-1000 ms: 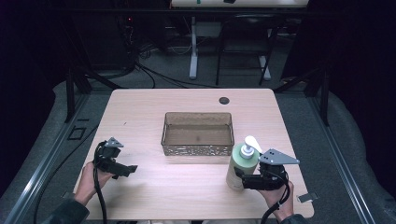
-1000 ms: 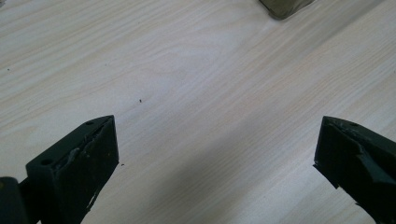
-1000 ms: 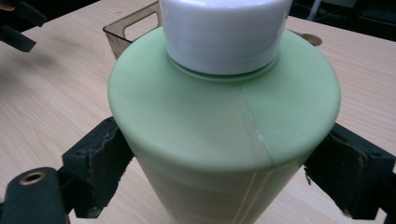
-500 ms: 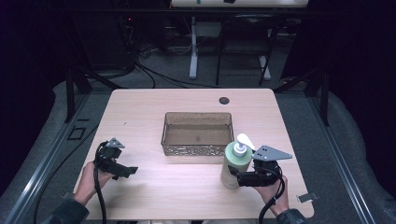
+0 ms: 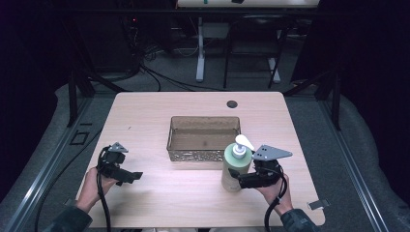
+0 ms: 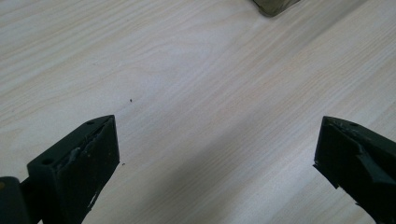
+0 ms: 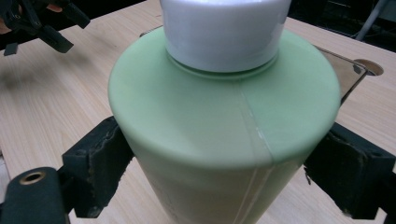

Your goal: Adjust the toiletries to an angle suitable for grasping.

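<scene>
A tray (image 5: 203, 140) sat mid-desk (image 5: 145, 111) — a pump bottle (image 5: 236, 166) stood just off its front right corner, toward the desk's front edge, between the right gripper's (image 5: 240, 181) jaws; the left gripper (image 5: 130, 177) lay near the front left corner.

**Dim room behind a pale wooden table**

A light wood table (image 5: 145, 111) is filling the frame's centre, grey floor (image 5: 333, 145) showing at both sides. Along the upper edge, cables (image 5: 159, 72) are trailing past white desk legs (image 5: 199, 53) in darkness.
</scene>
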`<state>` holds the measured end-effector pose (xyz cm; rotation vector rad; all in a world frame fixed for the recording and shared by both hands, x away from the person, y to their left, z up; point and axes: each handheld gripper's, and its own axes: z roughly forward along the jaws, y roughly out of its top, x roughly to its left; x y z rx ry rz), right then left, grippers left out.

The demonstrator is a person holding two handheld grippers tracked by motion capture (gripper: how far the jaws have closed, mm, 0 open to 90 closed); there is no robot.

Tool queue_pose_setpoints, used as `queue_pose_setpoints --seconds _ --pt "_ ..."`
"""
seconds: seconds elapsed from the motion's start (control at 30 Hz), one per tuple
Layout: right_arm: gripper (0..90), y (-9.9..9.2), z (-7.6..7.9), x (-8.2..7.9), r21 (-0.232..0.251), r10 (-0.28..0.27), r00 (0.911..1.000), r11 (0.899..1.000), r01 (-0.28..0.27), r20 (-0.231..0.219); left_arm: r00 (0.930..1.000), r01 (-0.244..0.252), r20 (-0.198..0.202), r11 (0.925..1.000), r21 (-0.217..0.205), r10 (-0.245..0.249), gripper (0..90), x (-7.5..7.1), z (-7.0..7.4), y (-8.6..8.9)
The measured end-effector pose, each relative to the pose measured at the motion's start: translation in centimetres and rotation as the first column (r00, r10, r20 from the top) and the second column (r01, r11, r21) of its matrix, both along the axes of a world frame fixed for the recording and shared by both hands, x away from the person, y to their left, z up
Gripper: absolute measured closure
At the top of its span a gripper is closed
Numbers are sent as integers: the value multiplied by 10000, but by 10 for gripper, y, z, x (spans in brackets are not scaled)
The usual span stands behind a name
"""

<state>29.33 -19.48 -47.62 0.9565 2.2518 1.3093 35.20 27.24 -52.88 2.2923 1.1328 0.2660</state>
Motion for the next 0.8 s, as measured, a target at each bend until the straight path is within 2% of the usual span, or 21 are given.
queue_pose_setpoints --seconds 0.8 --pt "118 18 -1 18 59 964 9953 9953 -964 12 9999 123 -37 9999 20 -122 1 1 0 -1"
